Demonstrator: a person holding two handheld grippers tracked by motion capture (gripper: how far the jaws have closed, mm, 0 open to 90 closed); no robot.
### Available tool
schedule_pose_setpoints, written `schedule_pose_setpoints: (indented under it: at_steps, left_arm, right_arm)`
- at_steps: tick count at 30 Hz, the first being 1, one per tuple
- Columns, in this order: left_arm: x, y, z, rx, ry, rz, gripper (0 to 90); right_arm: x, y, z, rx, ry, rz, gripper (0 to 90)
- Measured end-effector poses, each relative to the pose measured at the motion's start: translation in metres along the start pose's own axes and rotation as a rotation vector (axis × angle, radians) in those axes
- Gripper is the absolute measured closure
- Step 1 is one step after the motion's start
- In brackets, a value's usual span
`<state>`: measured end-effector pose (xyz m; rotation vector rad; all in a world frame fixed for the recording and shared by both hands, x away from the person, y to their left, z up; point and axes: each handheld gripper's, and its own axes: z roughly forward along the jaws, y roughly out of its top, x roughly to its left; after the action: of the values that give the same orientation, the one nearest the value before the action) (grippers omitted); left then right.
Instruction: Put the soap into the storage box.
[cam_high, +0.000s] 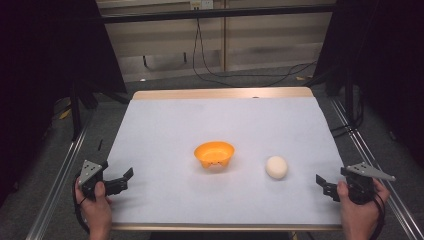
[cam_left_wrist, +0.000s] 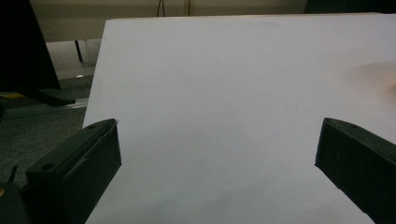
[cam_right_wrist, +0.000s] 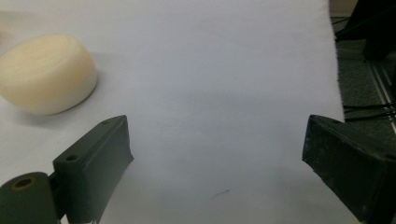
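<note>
**Both grippers waited at the near corners, ball and bowl untouched**

From where I stood, the white-covered table carried just 2 things. An orange bowl sat near the middle, upright and empty as far as I could see. A pale, cream-coloured ball lay on the sheet at about 4 o'clock from the bowl, near it but clearly apart.

The person held the left gripper at the table's 8 o'clock corner and the right gripper at the 4 o'clock corner, each pointing inward toward the middle. In the left gripper view the 2 black jaws were spread wide over bare sheet, with nothing between them. In the right gripper view the jaws likewise stood wide apart and empty, and the ball lay at about 10 o'clock, ahead of the left-hand jaw and well clear of it.

I judged this to be the opening step: nothing was gripped, and the ball was the piece nearest a gripper, the right one. The likely job was to get the ball into the bowl. The next move would call for the right gripper to swing toward the ball, straddle it with the jaws kept wide, and close gently, since a round, soft-looking thing could roll off or squash under a hard pinch.
</note>
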<state>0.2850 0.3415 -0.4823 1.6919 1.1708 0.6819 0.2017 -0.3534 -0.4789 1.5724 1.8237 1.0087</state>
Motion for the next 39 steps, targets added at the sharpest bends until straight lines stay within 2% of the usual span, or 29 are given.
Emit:
schedule_pose_setpoints:
  at_steps: [1, 3, 4, 5, 8, 12, 19, 23, 27, 31, 35, 39]
  left_arm:
    - [0.0, 0.0, 0.0, 0.0, 0.0, 0.0, 0.0]
    - [0.001, 0.0, 0.0, 0.001, 0.002, -0.006, 0.0]
    - [0.001, 0.0, 0.0, 0.001, 0.002, -0.006, 0.0]
    - [0.0, 0.0, 0.0, -0.007, 0.001, -0.01, 0.1]
    - [-0.001, 0.0, 0.0, -0.007, 0.004, 0.007, 0.1]
    - [0.0, 0.0, 0.0, -0.004, -0.004, -0.003, 0.1]
    - [0.0, 0.0, 0.001, 0.005, -0.009, -0.005, 0.0]
    - [0.003, 0.001, 0.001, 0.009, -0.018, -0.028, 0.0]
    - [0.002, 0.001, 0.001, 0.009, -0.02, -0.017, 0.1]
    - [0.002, 0.001, 0.002, 0.017, -0.018, -0.014, 0.0]
    - [0.001, 0.001, 0.002, 0.02, -0.02, -0.012, 0.1]
    - [0.0, 0.001, 0.003, 0.023, -0.019, -0.012, 0.1]
  right_arm:
    - [0.001, 0.002, 0.001, 0.018, 0.02, -0.012, 8.4]
    - [0.004, 0.006, 0.003, 0.05, 0.022, -0.042, 8.4]
    - [0.004, 0.006, 0.003, 0.05, 0.022, -0.042, 8.4]
    - [0.005, 0.01, 0.007, 0.082, 0.042, -0.056, 7.8]
    - [0.008, 0.018, 0.012, 0.119, 0.068, -0.07, 5.8]
    - [0.014, 0.03, 0.019, 0.169, 0.094, -0.116, 4.4]
    - [0.024, 0.048, 0.027, 0.223, 0.138, -0.152, 2.2]
    - [0.031, 0.057, 0.036, 0.287, 0.167, -0.157, 0.0]
    - [0.034, 0.061, 0.039, 0.302, 0.169, -0.159, 0.0]
    - [0.039, 0.066, 0.046, 0.357, 0.173, -0.201, 0.0]
    - [0.043, 0.069, 0.054, 0.379, 0.196, -0.215, 0.0]
    - [0.054, 0.077, 0.062, 0.412, 0.225, -0.251, 0.0]
